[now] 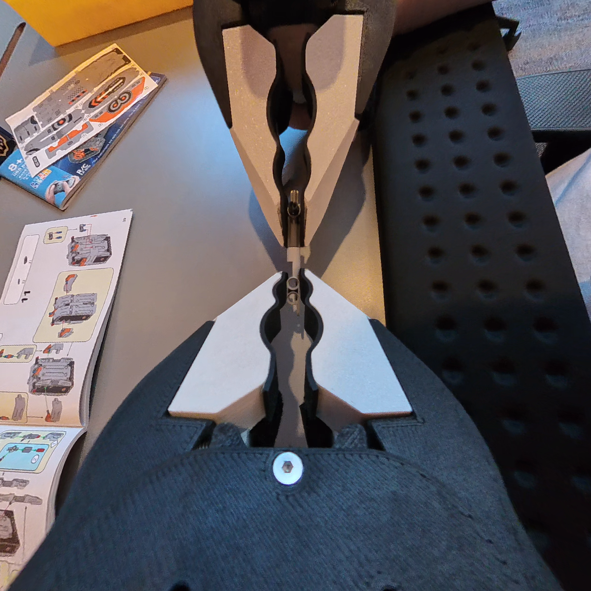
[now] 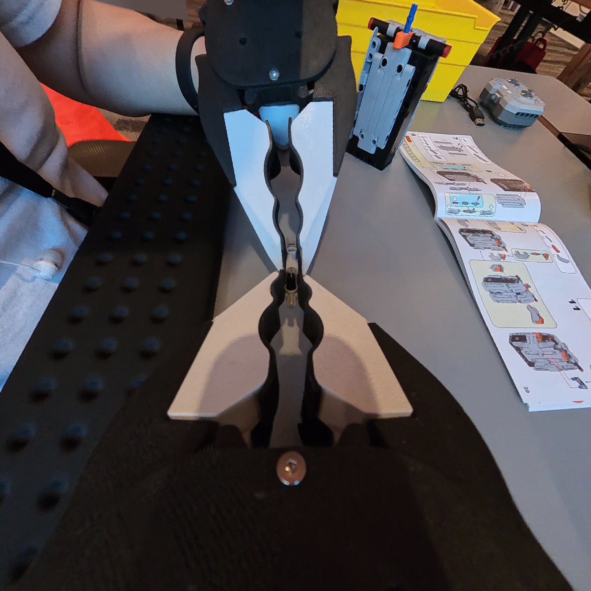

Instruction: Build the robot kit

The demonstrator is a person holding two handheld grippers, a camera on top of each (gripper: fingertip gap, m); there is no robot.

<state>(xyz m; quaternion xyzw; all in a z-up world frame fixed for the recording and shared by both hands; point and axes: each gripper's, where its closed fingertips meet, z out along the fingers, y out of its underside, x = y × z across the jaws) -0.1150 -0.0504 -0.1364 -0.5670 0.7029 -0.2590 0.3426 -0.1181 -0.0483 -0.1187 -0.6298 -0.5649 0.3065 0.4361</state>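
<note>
Tip to tip above the grey counter [image 1: 192, 179], the left claw [image 1: 293, 289] pinches a small grey connector [image 1: 293, 289] and the right claw [image 2: 290, 292] pinches a dark pin piece [image 2: 290, 291]; judged, keeping both pieces in line matters most.

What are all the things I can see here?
grey connector piece: one, light grey, pinched in left gripper's tips
black piece with tan pin: one, in right gripper's tips, meeting the grey piece
open instruction booklet: one, white, on grey table
sticker sheet: one, grey and orange, on a blue booklet
brick model: one, grey and black, standing upright
yellow bin: one, behind model
grey battery box: one, beside black cable
black perforated panel: one, table edge
left gripper: shut
right gripper: shut
</note>
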